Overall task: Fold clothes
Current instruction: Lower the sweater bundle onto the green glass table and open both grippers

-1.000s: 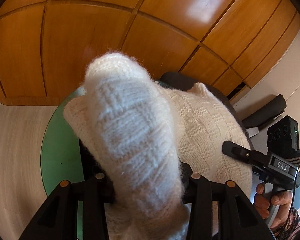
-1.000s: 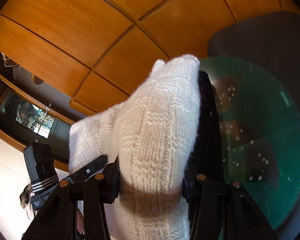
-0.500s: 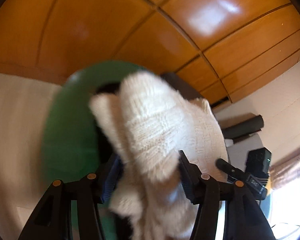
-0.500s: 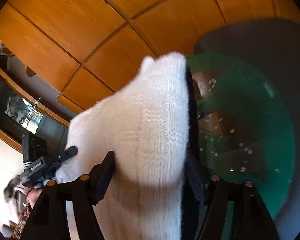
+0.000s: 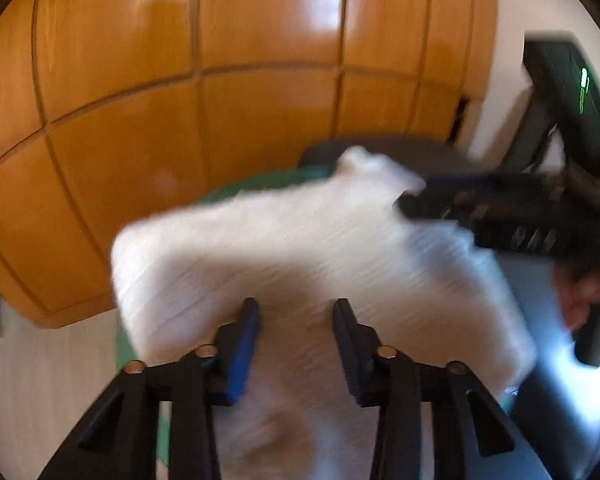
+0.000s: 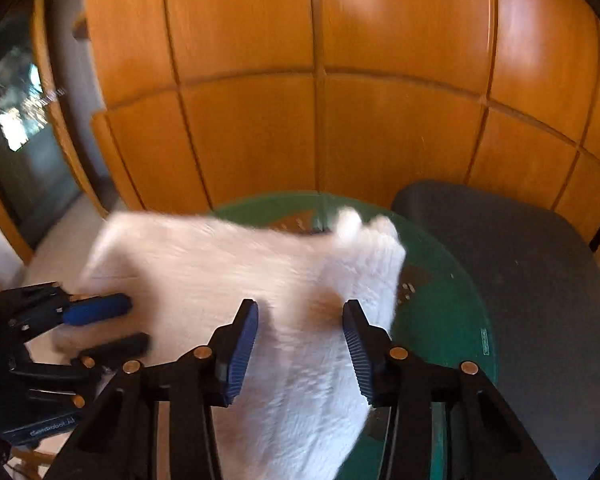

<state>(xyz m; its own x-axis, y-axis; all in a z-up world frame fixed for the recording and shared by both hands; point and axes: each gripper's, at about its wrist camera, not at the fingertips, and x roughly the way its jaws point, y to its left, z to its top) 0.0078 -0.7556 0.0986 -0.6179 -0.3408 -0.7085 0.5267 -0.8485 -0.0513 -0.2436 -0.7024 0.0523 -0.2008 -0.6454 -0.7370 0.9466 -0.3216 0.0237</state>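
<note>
Big orange wood panel wall (image 6: 320,120) fills the background, one dark grey chair (image 6: 520,264) sits beside my one round green desk (image 6: 448,320). Just one garment here: a fuzzy white knit sweater (image 6: 228,268), held up over the desk so I can lay it flat for the fold, I think. Two tongs total. My left tongs (image 5: 296,316) and right tongs (image 6: 300,316) each have a bunch of sweater between their fingers, one at either end to keep it stretched. Fingers look fairly spread, so pinching or just letting go? Too blurry, can't tell.
</note>
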